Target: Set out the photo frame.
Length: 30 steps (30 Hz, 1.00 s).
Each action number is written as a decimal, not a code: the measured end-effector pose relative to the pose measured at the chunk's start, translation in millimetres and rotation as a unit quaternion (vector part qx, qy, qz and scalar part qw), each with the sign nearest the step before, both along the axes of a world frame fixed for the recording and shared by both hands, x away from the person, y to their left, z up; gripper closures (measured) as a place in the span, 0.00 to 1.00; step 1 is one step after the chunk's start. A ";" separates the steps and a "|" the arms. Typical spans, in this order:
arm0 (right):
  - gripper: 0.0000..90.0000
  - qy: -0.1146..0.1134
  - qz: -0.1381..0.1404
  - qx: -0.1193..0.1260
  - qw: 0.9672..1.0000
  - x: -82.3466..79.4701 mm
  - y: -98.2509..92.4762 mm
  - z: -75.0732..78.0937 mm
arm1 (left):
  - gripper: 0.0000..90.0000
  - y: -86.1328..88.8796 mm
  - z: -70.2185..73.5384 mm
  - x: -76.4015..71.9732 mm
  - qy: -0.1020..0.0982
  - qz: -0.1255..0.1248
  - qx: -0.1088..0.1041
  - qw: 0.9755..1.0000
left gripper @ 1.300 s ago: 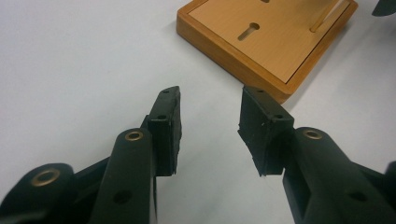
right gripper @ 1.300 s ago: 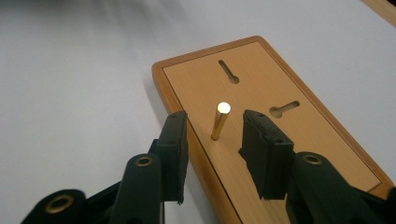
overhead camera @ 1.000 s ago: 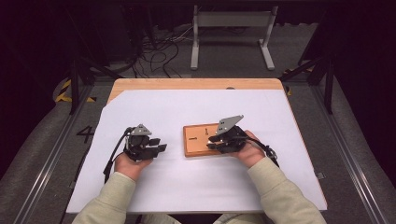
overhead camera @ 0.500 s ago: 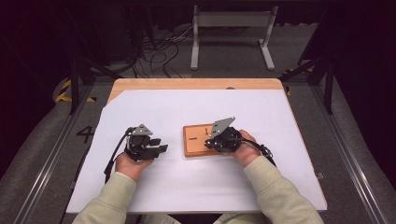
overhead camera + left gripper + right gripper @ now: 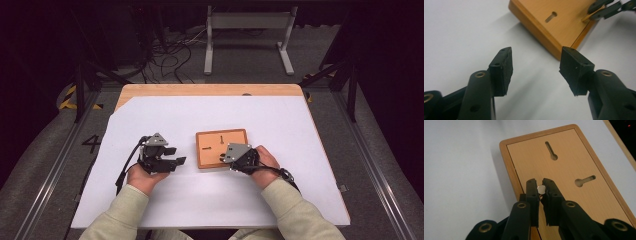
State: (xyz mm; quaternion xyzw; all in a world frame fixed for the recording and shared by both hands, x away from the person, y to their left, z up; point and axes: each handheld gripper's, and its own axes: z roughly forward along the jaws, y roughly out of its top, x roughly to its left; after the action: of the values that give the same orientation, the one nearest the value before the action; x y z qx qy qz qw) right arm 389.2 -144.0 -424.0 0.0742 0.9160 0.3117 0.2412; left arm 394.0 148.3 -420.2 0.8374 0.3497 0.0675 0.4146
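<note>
Sitting mid-table on the white sheet [image 5: 200, 125], the wooden board [image 5: 215, 142] is lying nearer the right hand.
Right gripper [image 5: 540, 188] is clamping a small silver pin [image 5: 541, 189] over the board; left gripper [image 5: 535, 63] is resting beside it, jaws apart.

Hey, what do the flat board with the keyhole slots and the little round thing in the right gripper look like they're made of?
The board looks like wood with a smooth satin finish: warm tan, faint grain, darker raised rim. The small round piece pinched in the right gripper looks like bright metal, silvery and reflective, though it is too small to be sure.
</note>
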 end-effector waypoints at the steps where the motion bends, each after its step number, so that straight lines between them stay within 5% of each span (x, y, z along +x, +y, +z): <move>1: 0.93 -0.008 0.001 -0.004 1.000 -1.7 0.0 -0.3 | 0.45 -2.2 0.9 -0.2 -0.002 -0.002 -0.002 1.000; 16: 0.93 -0.041 -0.008 0.003 0.999 -14.1 0.0 -6.6 | 0.29 -12.9 2.5 16.2 0.036 0.014 -0.041 0.998; 30: 0.92 -0.062 -0.008 0.005 0.998 -21.5 -0.8 -10.7 | 0.27 -27.6 4.2 36.8 0.065 0.020 -0.070 0.995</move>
State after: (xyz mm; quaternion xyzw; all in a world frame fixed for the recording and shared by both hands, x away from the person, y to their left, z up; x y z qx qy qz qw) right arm 367.6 -144.8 -434.7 0.0636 0.8969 0.3187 0.2998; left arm 430.8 120.8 -416.0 0.8021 0.3960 -0.0034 0.4469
